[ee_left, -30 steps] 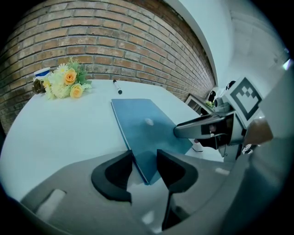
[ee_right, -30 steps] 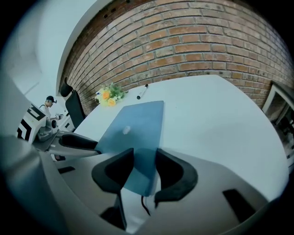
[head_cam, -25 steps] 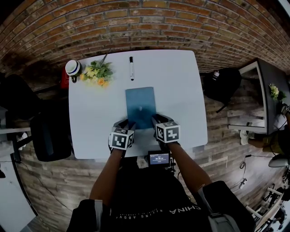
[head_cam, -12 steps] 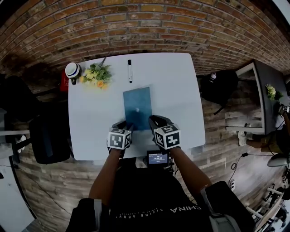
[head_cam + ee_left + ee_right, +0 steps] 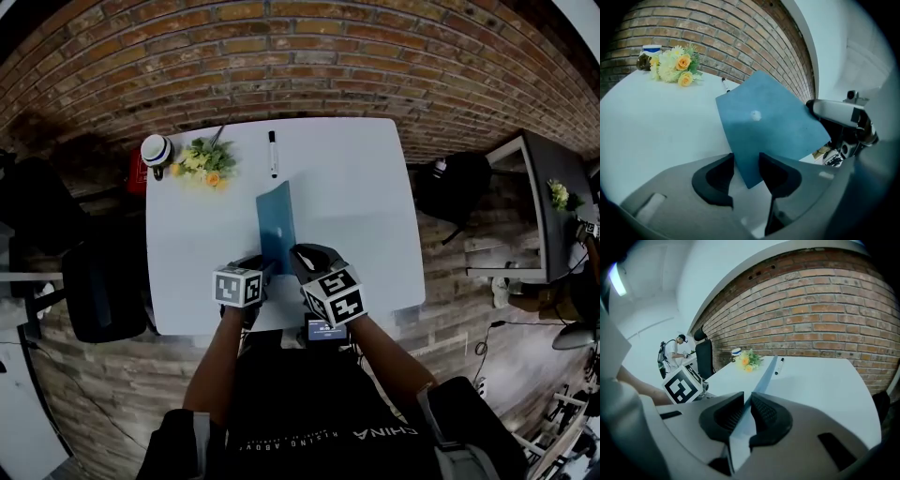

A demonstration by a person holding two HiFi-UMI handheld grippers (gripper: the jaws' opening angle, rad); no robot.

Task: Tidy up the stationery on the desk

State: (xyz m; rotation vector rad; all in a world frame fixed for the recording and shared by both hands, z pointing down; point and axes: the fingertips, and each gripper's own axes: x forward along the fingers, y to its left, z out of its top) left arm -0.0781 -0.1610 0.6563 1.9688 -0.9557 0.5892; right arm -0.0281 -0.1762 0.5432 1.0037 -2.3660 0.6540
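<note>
A thin blue book (image 5: 277,225) with a small white dot on its cover stands tilted up on the white desk (image 5: 366,206), its right side raised. My right gripper (image 5: 302,258) is shut on the near right edge. Its jaws have just been closing, and the right gripper view shows the pads (image 5: 761,413) pinching the blue book (image 5: 765,373). My left gripper (image 5: 257,266) stays open. In the left gripper view the blue book (image 5: 768,126) has its near corner loose between the left gripper (image 5: 746,171) pads. A black marker (image 5: 273,153) lies at the back.
A bunch of yellow and white flowers (image 5: 204,157) and a white-lidded jar (image 5: 156,150) sit at the desk's back left. A small screen device (image 5: 325,328) is at the front edge. Black chairs stand to the left (image 5: 103,281) and right (image 5: 459,178).
The right gripper has risen and rolled leftwards with the book's right edge. The book has swung from flat to steeply tilted. The left gripper has kept its place.
</note>
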